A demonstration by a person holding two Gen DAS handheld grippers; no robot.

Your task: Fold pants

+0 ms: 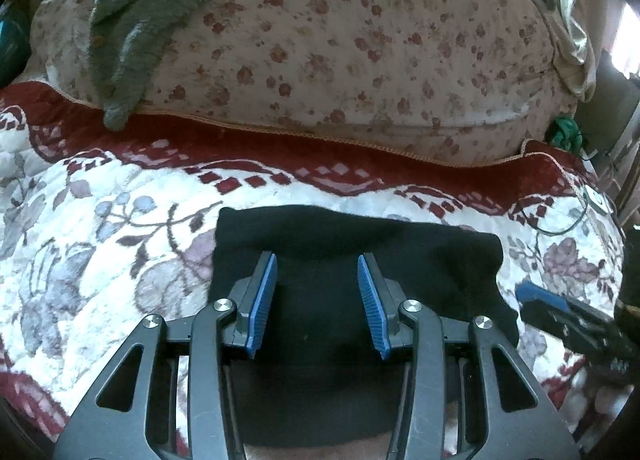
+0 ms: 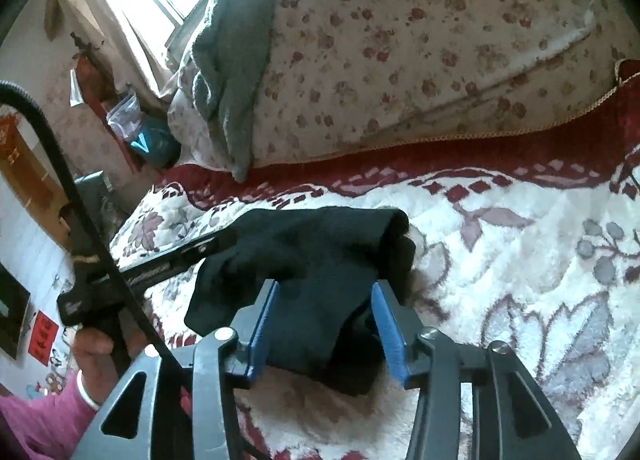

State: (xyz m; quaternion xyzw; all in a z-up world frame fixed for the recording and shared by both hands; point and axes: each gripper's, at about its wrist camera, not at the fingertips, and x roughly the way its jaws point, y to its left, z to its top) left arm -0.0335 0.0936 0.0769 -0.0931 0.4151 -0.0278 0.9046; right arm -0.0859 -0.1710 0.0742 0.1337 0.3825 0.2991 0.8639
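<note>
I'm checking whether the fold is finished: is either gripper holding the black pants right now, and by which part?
Nothing is held. The left gripper and right gripper both stand open over the folded black pants, pads clear of the cloth.

The black pants (image 1: 352, 244) lie folded into a compact bundle on the flowered bedspread (image 1: 100, 219) (apparently several layers thick), edges slightly rumpled.

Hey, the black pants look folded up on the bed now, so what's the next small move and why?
Probably lift both grippers clear. The black pants lie as a compact folded bundle on the floral quilt, and the left gripper and right gripper both stand open over it, gripping nothing.
</note>
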